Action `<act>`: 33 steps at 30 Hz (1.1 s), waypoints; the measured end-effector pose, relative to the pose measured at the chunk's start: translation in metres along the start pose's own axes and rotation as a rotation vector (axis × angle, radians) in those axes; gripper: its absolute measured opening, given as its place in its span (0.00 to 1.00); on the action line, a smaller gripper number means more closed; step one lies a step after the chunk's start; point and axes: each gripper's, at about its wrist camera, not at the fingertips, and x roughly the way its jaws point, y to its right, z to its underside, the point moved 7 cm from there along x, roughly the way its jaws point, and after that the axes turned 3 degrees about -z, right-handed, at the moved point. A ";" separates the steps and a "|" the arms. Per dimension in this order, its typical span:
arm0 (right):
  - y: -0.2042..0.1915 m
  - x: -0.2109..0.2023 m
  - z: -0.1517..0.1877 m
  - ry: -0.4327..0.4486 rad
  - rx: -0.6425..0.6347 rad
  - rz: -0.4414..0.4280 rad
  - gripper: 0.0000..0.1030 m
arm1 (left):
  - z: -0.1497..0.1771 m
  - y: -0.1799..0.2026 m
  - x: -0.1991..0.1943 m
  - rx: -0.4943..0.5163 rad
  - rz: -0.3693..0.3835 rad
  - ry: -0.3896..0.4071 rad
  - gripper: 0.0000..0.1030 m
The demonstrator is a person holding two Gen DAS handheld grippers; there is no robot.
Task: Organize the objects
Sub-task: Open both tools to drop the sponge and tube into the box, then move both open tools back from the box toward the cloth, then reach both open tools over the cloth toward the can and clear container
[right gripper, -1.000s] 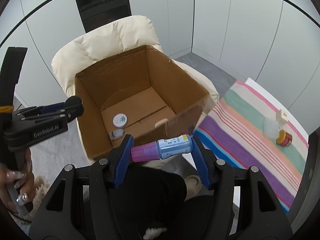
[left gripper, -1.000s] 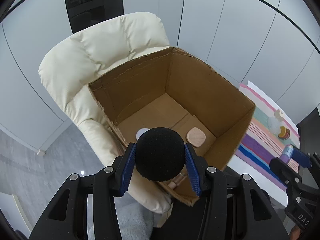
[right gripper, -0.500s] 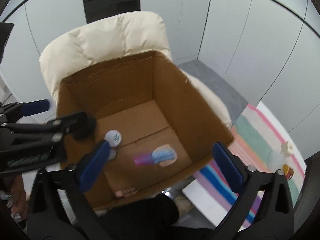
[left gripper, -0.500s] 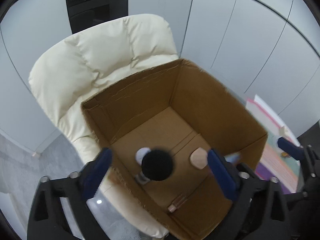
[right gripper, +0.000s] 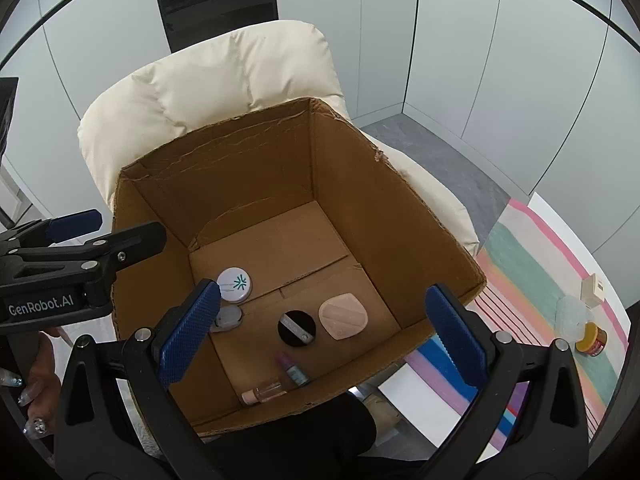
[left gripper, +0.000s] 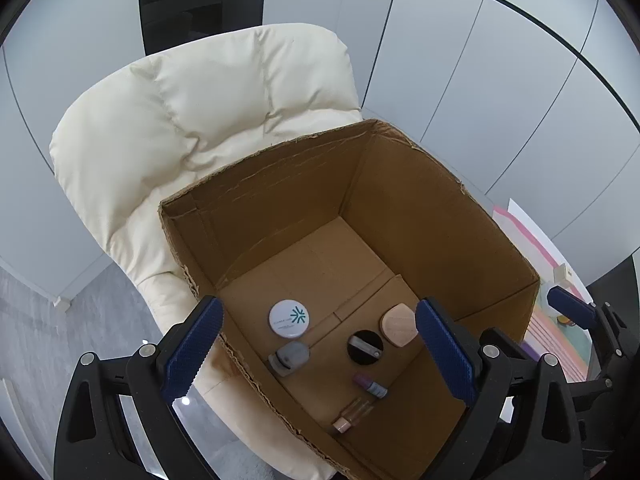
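An open cardboard box rests on a cream padded chair. On its floor lie a black round object, a small pink-capped bottle with a blue label, a white round tin, a beige rounded case, a grey item and a clear vial. My left gripper hangs open above the box, holding nothing. My right gripper is also open and holds nothing.
A striped cloth lies right of the box with a small yellow-lidded jar, a clear lump and a cream block on it. The left gripper's body and a hand sit at the right view's left edge.
Both grippers opened wide. The black round object dropped from the left one and the pink-capped bottle from the right one; both now lie on the box floor. Both views moved closer over the box.
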 end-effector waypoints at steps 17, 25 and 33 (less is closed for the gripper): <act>0.020 -0.030 0.015 0.022 0.051 0.028 1.00 | 0.010 0.024 -0.017 0.047 0.003 -0.003 0.95; 0.076 -0.070 0.045 0.037 0.161 0.121 1.00 | 0.025 0.083 -0.026 0.143 0.089 -0.029 0.95; 0.138 -0.123 0.097 0.052 0.306 0.224 1.00 | 0.058 0.166 -0.042 0.316 0.164 -0.066 0.95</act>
